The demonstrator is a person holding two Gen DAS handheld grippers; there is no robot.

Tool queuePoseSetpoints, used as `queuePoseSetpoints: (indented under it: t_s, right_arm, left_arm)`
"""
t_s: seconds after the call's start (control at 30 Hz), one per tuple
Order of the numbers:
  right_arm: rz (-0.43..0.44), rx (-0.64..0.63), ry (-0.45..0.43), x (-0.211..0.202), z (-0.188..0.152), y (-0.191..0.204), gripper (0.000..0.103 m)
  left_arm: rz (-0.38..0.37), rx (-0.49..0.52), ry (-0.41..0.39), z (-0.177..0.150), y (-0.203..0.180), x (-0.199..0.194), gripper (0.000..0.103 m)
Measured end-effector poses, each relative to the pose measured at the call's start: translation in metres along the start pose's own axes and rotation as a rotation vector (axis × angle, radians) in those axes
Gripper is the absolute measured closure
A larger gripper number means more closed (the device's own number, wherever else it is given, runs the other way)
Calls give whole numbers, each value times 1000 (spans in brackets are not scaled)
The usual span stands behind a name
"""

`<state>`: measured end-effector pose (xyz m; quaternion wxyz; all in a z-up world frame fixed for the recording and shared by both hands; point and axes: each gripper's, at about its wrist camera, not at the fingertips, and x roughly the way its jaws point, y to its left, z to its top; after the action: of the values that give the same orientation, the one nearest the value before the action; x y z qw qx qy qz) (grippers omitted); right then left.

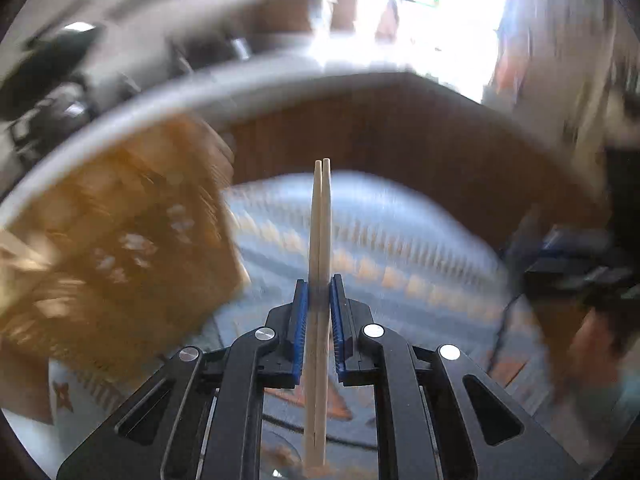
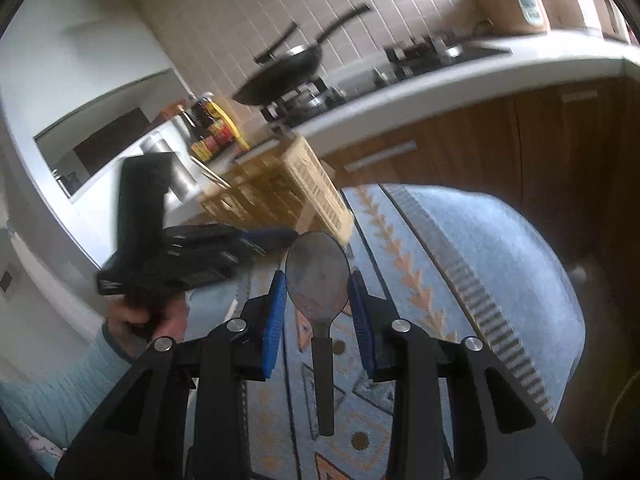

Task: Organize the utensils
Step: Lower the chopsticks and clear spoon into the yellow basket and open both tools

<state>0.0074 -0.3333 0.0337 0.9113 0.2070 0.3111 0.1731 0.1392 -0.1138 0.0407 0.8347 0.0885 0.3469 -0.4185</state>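
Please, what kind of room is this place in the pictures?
Most likely a home kitchen. A frying pan sits on a gas stove set into a white countertop, sauce bottles stand nearby, and the wall behind is tiled.

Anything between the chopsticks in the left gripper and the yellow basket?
Nothing visible. The chopsticks sit clamped in the left gripper, and the basket lies up and left of them with open air between, though that view is blurred.
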Motion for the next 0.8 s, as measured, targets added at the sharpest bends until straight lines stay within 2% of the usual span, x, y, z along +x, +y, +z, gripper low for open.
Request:
queuePoseSetpoints:
  t_s: [0.13, 0.2, 0.3, 0.4, 0.57, 0.7, 0.8]
  right_arm:
    - [20, -63, -96, -7, 22, 27, 74]
    - [43, -83, -138, -7, 33, 40, 74]
    - [57, -133, -207, -2, 56, 64, 74]
    - [75, -176, -269, 12, 82, 89, 74]
    - [54, -225, -357, 41, 118, 118, 74]
    - [-44, -282, -454, 69, 136, 134, 74]
    - [-80, -306, -453, 97, 139, 137, 74]
  left_arm:
    - [16, -107, -267, 7, 19, -65, 94]
    - [60, -146, -402, 11, 30, -95, 93]
    - [100, -187, -537, 19, 37, -131, 93]
    - [178, -192, -638, 33, 14, -137, 93]
    - [235, -224, -734, 41, 21, -136, 93]
    - [298, -253, -760, 41, 38, -116, 93]
    - [317, -261, -760, 38, 44, -102, 93]
